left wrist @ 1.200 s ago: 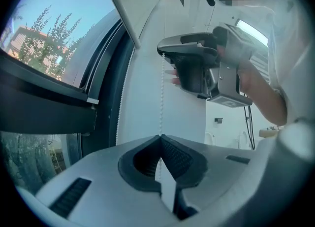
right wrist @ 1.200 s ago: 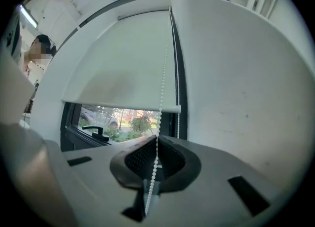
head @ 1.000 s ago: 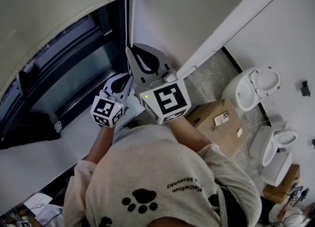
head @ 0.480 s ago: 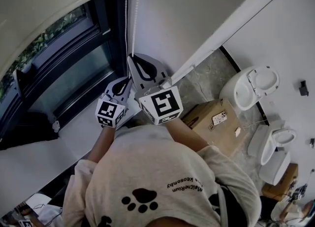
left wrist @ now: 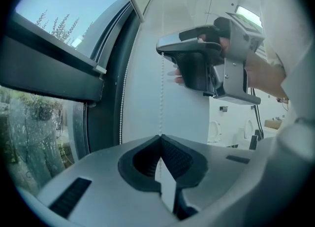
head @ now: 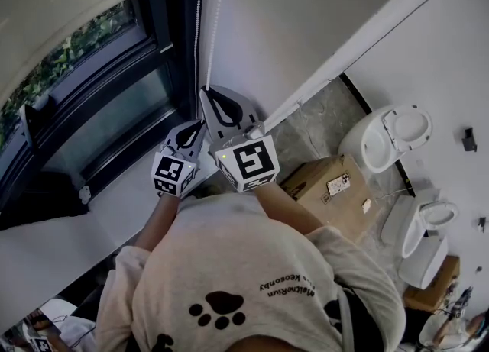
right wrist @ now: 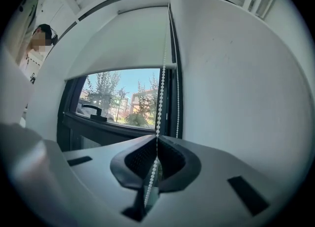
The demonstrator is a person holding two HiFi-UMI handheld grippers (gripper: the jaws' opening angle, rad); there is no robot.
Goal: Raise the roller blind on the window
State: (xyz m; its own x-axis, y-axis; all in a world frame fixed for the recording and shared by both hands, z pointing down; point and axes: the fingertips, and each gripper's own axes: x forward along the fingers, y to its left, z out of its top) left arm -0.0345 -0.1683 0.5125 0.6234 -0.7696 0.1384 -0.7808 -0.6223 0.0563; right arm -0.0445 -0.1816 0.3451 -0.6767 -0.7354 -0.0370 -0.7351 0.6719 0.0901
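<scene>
In the head view, your right gripper [head: 205, 92] sits just above your left gripper [head: 200, 123]. Both are raised to the bead chain [head: 216, 22] at the right edge of the window [head: 99, 117]. The roller blind [head: 69, 7] covers only the top of the window, leaving the glass below bare.

In the left gripper view, your left gripper [left wrist: 161, 136] is clamped shut on one strand of the bead chain [left wrist: 161, 98], which runs straight up to the right gripper [left wrist: 170, 48]. The second strand hangs free by the frame.

In the right gripper view, your right gripper [right wrist: 157, 136] is also closed on the bead chain [right wrist: 160, 98]. Above it, the roller blind [right wrist: 123, 39] has its bottom edge partway down the window [right wrist: 123, 104].
</scene>
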